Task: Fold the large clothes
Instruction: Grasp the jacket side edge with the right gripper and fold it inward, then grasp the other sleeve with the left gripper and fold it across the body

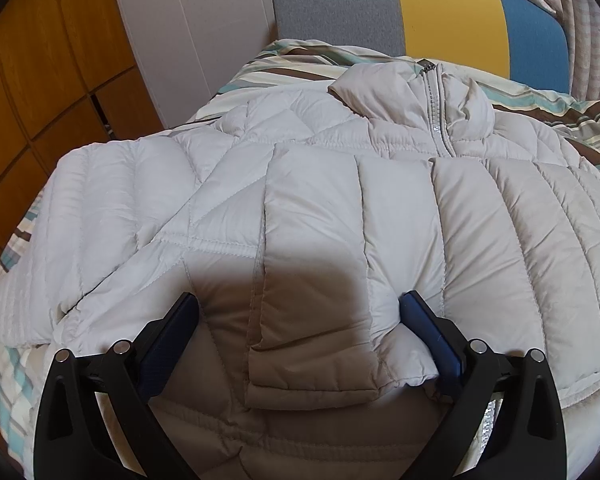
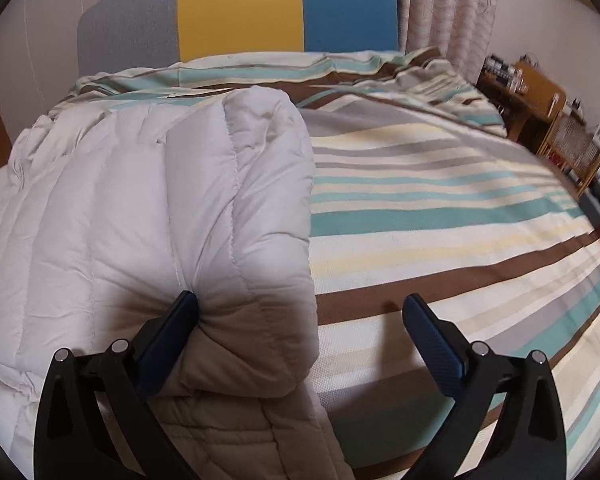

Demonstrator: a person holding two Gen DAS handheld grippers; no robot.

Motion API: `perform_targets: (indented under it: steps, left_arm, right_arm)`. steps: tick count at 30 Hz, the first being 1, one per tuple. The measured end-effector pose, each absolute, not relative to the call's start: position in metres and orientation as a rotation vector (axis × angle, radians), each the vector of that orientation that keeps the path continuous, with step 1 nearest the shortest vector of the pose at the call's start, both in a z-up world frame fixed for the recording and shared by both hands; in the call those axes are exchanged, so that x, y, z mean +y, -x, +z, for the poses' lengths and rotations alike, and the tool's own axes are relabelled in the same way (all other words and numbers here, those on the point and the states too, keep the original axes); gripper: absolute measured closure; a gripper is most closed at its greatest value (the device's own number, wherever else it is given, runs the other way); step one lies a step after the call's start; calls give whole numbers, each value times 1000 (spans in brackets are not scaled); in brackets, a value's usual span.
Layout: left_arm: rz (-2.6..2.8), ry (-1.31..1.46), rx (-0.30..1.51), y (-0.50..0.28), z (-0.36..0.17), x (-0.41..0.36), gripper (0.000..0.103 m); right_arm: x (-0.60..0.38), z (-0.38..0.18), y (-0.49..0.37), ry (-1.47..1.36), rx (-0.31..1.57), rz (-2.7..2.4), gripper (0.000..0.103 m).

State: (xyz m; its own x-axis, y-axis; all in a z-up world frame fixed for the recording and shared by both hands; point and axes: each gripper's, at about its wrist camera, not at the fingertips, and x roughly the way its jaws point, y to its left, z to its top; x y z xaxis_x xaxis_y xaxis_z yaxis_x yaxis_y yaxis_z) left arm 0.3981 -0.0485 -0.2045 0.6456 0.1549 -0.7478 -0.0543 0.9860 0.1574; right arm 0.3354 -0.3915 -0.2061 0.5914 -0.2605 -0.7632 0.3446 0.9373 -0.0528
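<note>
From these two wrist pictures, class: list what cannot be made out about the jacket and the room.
- Jacket hem: left wrist view, cut off by the bottom edge behind the left claw.
- Jacket's far side: right wrist view, hidden by its own folded bulk.
- Items on the wooden shelf: right wrist view, too small and blurred.

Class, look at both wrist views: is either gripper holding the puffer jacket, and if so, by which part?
Neither. The left gripper and right gripper both stand with jaws wide open; the jacket lies on the striped bedcover, a folded sleeve only brushing one right finger.
</note>
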Motion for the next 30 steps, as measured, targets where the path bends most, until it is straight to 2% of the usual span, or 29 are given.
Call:
perform_targets:
  steps: [7,16,30]
  left_arm:
    - [115,-119,865,-398,-203,-49,3]
    - [-31,67,833,-370,-177,-6,3]
    - [291,333,719,-321,-149,174,3]
  right_arm:
    - [-385,-206,-336,-52,849,-384,2]
    - [-385,-206,-332,-50,845,-387,2]
    - [-386,-206,-331,-48,843,-389,2]
